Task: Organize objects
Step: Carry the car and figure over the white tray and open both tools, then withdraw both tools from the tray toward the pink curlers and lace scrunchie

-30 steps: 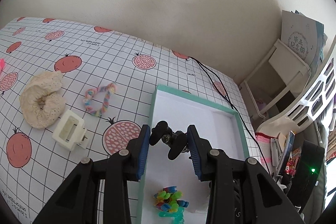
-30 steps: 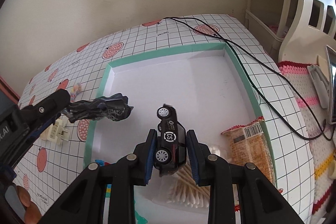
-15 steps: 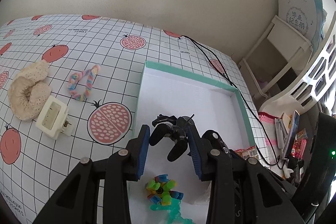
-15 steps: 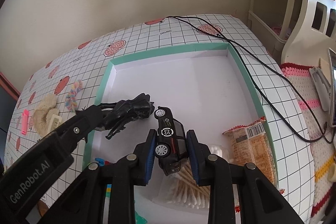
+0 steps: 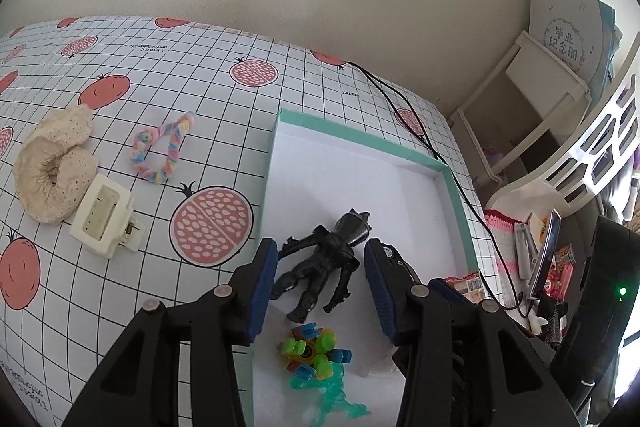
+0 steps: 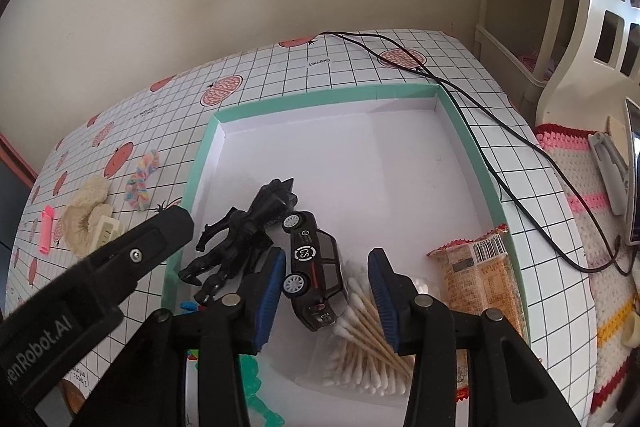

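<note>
While both grippers hang over the teal-rimmed box [image 6: 486, 163] on the table [image 5: 200, 75], neither holds anything. Left gripper [image 5: 320, 291]: fingers spread wide, w/ the black figure [image 5: 326, 259] lying on the box floor between them, untouched. Right gripper [image 6: 326, 291]: fingers also wide apart, either side of the black toy car [image 6: 316, 271], which rests tilted beside the figure, rear end on the cotton swabs [image 6: 368, 343].

Handling, as a guess: figure looks like rigid plastic, light, w/ thin limbs; grip across the torso. Car looks hard & smooth, wheels may roll; pinch across the doors. Still outside on the table: cream scrunchie [image 5: 52, 167], pastel hair tie [image 5: 164, 155], cream clip [image 5: 104, 223]. The first two look soft & squashy.
</note>
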Action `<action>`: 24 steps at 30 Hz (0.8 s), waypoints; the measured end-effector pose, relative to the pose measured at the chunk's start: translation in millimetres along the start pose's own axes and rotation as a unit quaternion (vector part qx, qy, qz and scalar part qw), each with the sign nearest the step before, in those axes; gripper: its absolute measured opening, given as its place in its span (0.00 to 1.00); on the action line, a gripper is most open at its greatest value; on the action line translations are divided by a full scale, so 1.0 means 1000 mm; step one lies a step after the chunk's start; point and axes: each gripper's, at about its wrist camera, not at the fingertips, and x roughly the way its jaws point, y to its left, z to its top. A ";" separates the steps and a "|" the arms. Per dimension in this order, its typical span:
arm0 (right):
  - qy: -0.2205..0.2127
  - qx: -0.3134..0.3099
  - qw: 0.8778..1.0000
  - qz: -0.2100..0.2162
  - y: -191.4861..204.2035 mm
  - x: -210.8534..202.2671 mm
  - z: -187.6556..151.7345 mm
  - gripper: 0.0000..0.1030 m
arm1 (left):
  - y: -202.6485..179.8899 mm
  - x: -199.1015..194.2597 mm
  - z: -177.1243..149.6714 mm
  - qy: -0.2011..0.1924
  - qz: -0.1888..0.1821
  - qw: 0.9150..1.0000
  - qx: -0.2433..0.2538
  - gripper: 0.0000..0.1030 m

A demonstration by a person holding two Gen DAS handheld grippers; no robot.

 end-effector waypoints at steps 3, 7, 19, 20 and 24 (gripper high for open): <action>0.000 -0.001 1.000 0.000 0.001 0.000 0.000 0.45 | 0.004 -0.003 0.001 -0.004 0.009 1.000 -0.001 0.45; -0.001 -0.006 1.000 -0.002 0.003 0.000 0.000 0.53 | 0.011 -0.005 0.003 -0.007 0.036 0.999 -0.002 0.48; -0.008 -0.003 1.000 -0.003 0.002 -0.001 -0.003 0.85 | 0.048 -0.008 0.002 -0.007 0.117 0.993 -0.015 0.75; -0.009 -0.003 1.000 -0.003 0.002 -0.002 -0.003 0.92 | 0.051 -0.008 0.002 -0.006 0.121 0.993 -0.017 0.77; -0.014 -0.006 1.000 -0.003 0.002 -0.003 -0.002 0.98 | 0.060 -0.006 -0.001 -0.005 0.140 0.990 -0.016 0.86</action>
